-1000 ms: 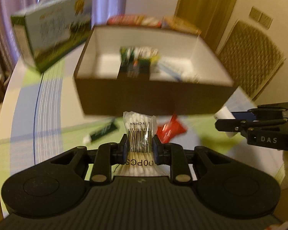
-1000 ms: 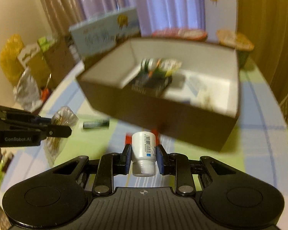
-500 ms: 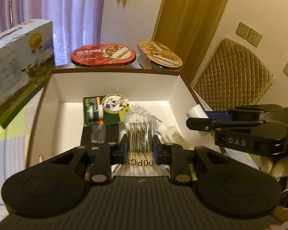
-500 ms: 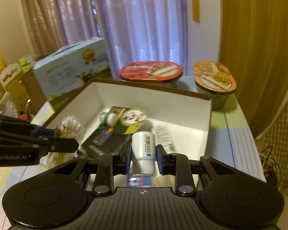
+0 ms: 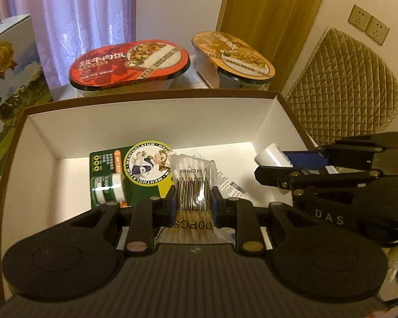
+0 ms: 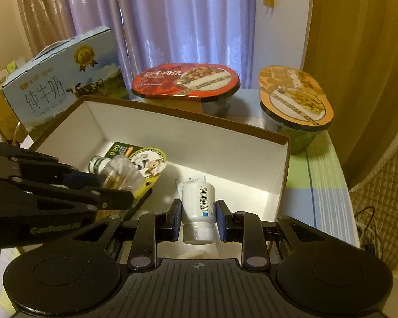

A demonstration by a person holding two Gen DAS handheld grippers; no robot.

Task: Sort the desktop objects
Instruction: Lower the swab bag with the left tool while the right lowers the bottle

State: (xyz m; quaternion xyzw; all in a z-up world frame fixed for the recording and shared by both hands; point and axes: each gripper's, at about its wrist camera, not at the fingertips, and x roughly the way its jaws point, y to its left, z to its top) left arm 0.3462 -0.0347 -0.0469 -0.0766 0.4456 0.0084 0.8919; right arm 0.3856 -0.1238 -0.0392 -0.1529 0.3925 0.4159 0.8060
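The left gripper (image 5: 193,201) clamps a cotton-swab pack (image 5: 193,182); the right gripper (image 6: 198,217) clamps a white bottle (image 6: 198,206). Both hang over the open box (image 6: 188,132), the bottle nearer its right wall. A green card (image 5: 135,169) lies at the box's far wall.

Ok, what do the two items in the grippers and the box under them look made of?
Cotton swab pack: thin clear plastic film, glossy and crinkled, with stick ends showing through. White bottle: smooth, slightly shiny plastic by the look, with a ribbed screw cap. Open box: probably cardboard, matte white inside, brown along the thin cut rim.
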